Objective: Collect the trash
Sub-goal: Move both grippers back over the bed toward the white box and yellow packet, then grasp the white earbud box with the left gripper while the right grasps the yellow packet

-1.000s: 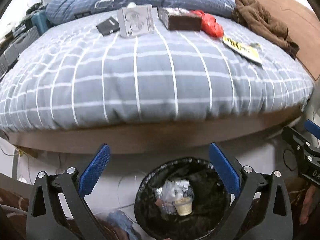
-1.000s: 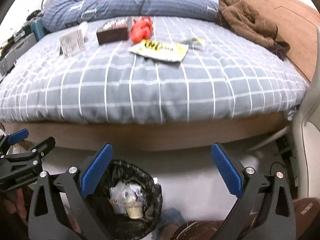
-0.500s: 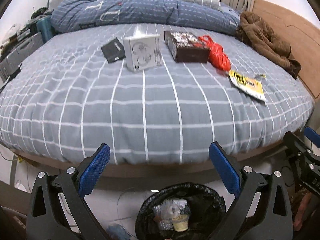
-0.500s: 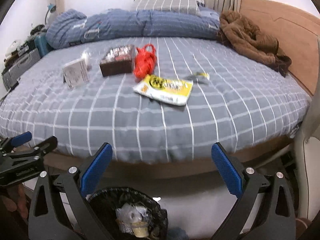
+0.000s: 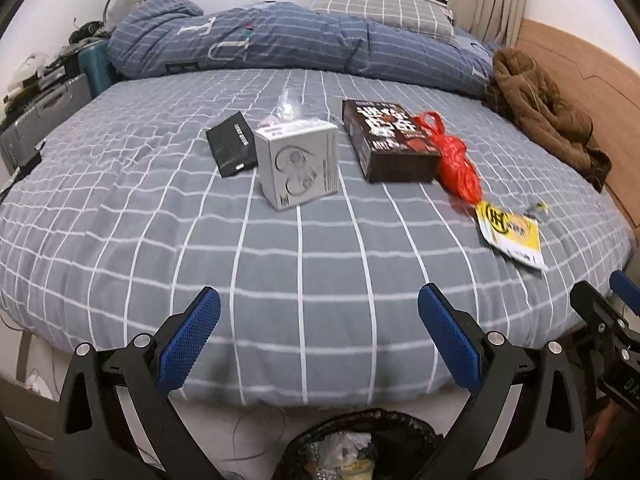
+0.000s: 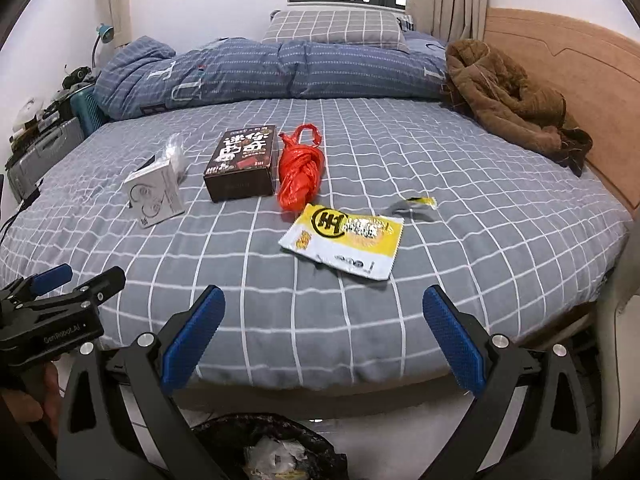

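Right wrist view: right gripper point(image 6: 320, 312) and left gripper point(image 5: 316, 314) are hovering spread wide, empty. Flat yellow-and-white foil snack wrapper point(image 6: 344, 236) is lying on the grey checked bed point(image 6: 480, 200); light, crinkly, likely slippery, so pinching its near edge appears best.

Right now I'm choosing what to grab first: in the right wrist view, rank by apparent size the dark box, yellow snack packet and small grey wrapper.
1. Yellow snack packet, though nearer the camera
2. Dark box, close behind
3. Small grey wrapper
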